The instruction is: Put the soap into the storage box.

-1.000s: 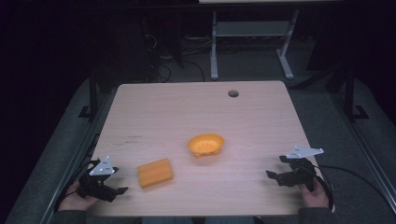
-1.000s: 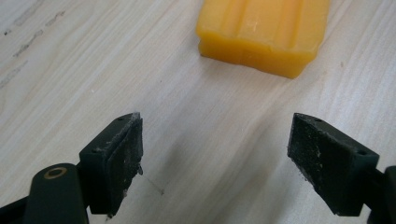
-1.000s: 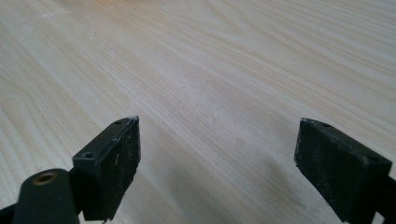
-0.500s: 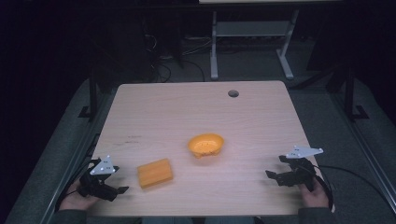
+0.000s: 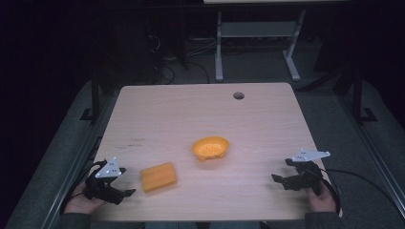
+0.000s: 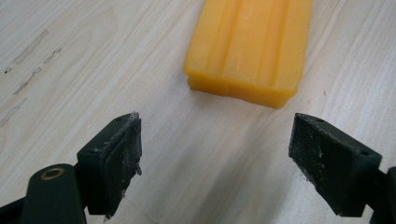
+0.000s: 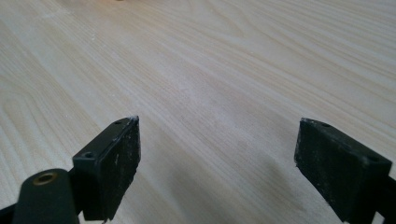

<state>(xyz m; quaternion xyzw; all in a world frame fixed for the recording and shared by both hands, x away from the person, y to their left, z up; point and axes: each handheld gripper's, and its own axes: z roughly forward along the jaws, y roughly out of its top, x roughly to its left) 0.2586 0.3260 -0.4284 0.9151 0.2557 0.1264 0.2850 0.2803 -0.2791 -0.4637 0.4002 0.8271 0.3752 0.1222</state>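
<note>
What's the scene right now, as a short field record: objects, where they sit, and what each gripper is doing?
surface: wooden table
orange block: flat, near the front left, just ahead of the left gripper
orange bowl: upright, near the centre, apart from the block
left gripper: open, holding nothing, jaws aimed at the block
right gripper: open, holding nothing, over bare wood at the front right
cable hole: far edge of the table

Two black handheld grippers, left gripper (image 5: pixel 125 193) and right gripper (image 5: pixel 277 178), carry grey triangular plates, scuffed rectangular jaws and trailing black cables.
</note>
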